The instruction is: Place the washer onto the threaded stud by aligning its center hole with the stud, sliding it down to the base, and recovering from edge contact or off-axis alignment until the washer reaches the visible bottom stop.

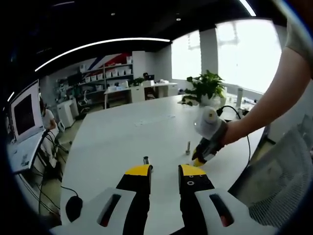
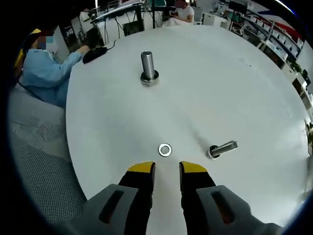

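Observation:
In the right gripper view a flat steel washer [image 2: 165,150] lies on the white table [image 2: 205,88], just ahead of my right gripper [image 2: 166,169], which is open with nothing between its jaws. A short threaded stud [image 2: 222,148] stands just right of the washer and leans rightward in this view. A taller stud [image 2: 148,66] stands upright farther off. In the left gripper view my left gripper [image 1: 165,171] is open and holds nothing, with one stud [image 1: 145,160] just beyond its left jaw. The right gripper [image 1: 198,160], held by a hand, points down beside the other stud [image 1: 188,147].
A mesh chair [image 2: 34,161] stands at the table's near edge, with a person in blue [image 2: 49,73] and a black mouse [image 2: 95,54] beyond it. In the left gripper view there are a potted plant [image 1: 208,85], a cable, a screen [image 1: 24,115] and a mouse [image 1: 73,208].

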Tool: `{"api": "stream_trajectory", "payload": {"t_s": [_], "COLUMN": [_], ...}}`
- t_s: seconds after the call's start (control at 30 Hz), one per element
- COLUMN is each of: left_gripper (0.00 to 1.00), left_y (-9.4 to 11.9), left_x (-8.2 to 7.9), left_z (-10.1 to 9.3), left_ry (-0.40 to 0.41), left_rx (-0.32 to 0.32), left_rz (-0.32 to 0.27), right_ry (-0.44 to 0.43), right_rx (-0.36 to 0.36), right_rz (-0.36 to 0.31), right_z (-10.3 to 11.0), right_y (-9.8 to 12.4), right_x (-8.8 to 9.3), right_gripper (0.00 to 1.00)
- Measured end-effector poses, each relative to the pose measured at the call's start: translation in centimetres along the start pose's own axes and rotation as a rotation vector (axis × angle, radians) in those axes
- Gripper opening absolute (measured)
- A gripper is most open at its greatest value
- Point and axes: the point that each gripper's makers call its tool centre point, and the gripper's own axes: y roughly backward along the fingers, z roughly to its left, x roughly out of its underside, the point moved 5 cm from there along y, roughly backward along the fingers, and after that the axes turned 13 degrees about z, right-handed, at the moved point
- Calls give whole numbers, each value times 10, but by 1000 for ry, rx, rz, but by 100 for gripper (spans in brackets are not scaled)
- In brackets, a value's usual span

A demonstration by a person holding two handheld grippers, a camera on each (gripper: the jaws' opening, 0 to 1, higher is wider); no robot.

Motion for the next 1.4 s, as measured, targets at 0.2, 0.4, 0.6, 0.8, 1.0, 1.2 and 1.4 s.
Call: {"api": "stream_trajectory", "payload": {"t_s": [0.2,0.4,0.6,0.8,1.0,1.2,1.4], "left_gripper": [20,20,20,20,20,20,20], "left_y": [0,-1,-1,-1,-1,-1,-1], "left_x": [1,1,1,1,1,1,2], "left_z": [0,1,2,2,2,2,3], "left_ry": [0,7,11,15,14,14,17], "left_rx": [-3,-5,-3,-4,-3,-3,-5], "left_rz": [2,3,3,6,6,7,8], "right_ry": [13,21,36,46,71,125,120], "right_rx": [2,-4,-6,-7,-9,-16,-27], "right_rz": [1,18,33,35,41,60,75], "right_z": [0,1,2,1,0,3,1], "right_y": [-5,-8,-11,-13,-14,-14,-14], "right_x": [-7,-9,-10,-13,-17,-21,-21], "right_gripper": [22,22,22,22,20,18,17]}}
